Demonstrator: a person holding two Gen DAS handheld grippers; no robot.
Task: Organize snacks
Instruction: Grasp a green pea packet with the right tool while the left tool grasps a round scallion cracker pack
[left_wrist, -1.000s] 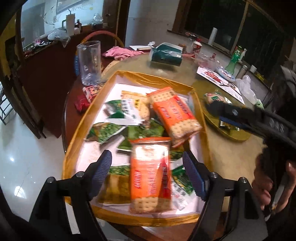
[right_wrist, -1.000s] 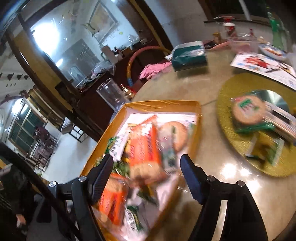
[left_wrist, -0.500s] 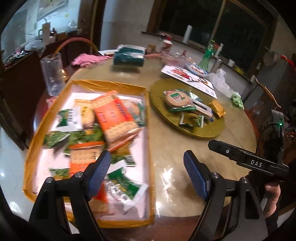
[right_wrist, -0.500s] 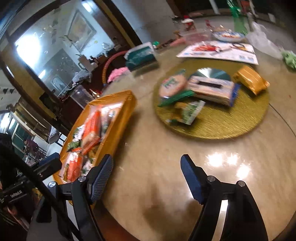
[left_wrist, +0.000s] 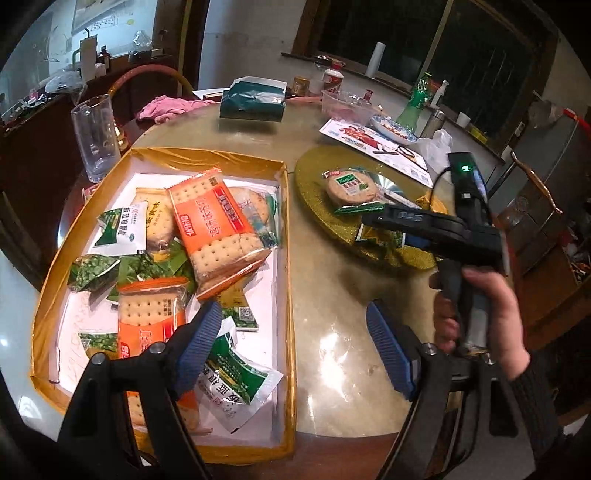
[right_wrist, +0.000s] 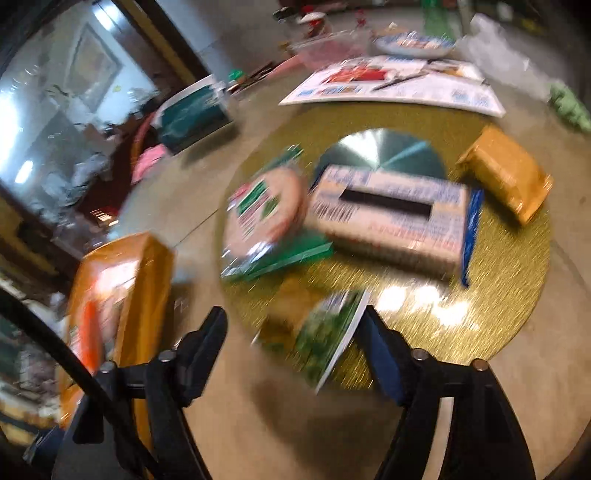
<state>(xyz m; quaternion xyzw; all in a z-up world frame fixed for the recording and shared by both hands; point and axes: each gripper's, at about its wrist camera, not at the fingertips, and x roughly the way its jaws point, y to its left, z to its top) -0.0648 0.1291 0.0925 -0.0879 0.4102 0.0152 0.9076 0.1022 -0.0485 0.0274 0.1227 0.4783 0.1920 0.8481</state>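
The right gripper (right_wrist: 295, 328), jaws spread and empty, hovered over the gold plate (right_wrist: 498, 314) with a green packet (right_wrist: 325, 332) lying lengthwise between them (blurred), nearer than the released left gripper (left_wrist: 295, 332).

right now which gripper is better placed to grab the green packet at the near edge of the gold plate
Right. The right gripper is open with the green packet between its fingers; the left gripper hovers by the box.

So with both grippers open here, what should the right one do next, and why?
Probably ease the right gripper forward and close on the green snack packet. It is open, empty and lined up with that packet, which lies on the gold round mat, outside the gold snack box.
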